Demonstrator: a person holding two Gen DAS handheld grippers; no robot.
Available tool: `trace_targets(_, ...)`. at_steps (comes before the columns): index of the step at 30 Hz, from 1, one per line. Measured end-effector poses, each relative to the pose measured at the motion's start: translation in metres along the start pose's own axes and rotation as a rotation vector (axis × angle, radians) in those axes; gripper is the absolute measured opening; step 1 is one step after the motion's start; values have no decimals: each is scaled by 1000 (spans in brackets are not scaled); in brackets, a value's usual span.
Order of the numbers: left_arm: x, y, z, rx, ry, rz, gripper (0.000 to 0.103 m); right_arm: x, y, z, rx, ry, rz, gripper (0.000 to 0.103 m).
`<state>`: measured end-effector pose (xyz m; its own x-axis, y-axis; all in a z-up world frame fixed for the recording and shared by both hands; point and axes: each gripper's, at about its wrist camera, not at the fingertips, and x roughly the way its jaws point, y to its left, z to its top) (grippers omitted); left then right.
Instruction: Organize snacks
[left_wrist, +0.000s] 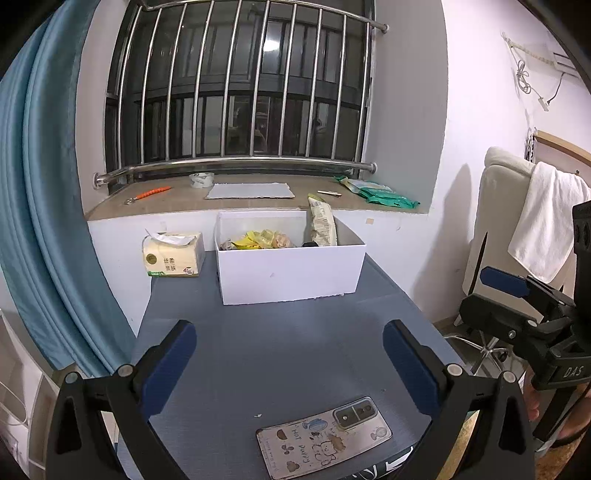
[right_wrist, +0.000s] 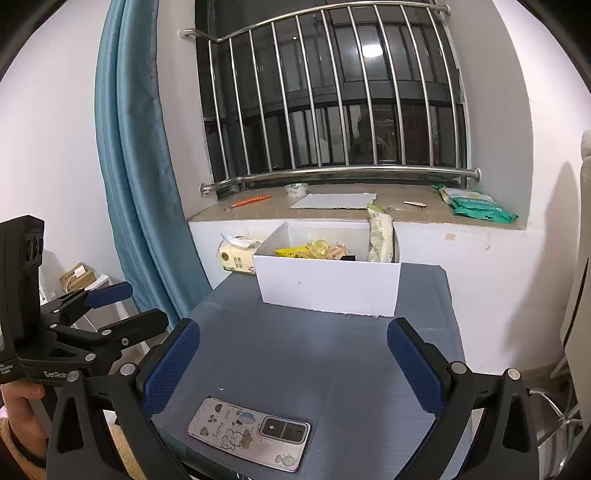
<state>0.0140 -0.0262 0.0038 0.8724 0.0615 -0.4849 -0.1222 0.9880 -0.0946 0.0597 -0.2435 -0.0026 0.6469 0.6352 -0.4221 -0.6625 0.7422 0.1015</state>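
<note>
Left gripper (left_wrist: 290, 363): jaws spread wide, nothing between the blue pads (left_wrist: 168, 367), levelled forward. Right gripper (right_wrist: 293, 363): jaws likewise wide apart, empty, levelled forward, alongside the left. Bare hand (right_wrist: 20, 410) grips the left unit's handle.

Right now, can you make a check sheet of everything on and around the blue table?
Surface: blue table, mostly bare.
Job's things: white box holding yellow snack packets; tall snack bag upright inside.
Clutter: phone face down; tissue pack.
Grippers: left gripper and right gripper open, empty.
Cables: white cord on wall.
Surroundings: barred window, blue curtain, windowsill with tape roll.
</note>
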Motion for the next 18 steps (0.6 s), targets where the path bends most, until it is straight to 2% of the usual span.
trace_targets(18,2,-2,-3,15,6,1,103,-1,1,0,-1,-1,2,103)
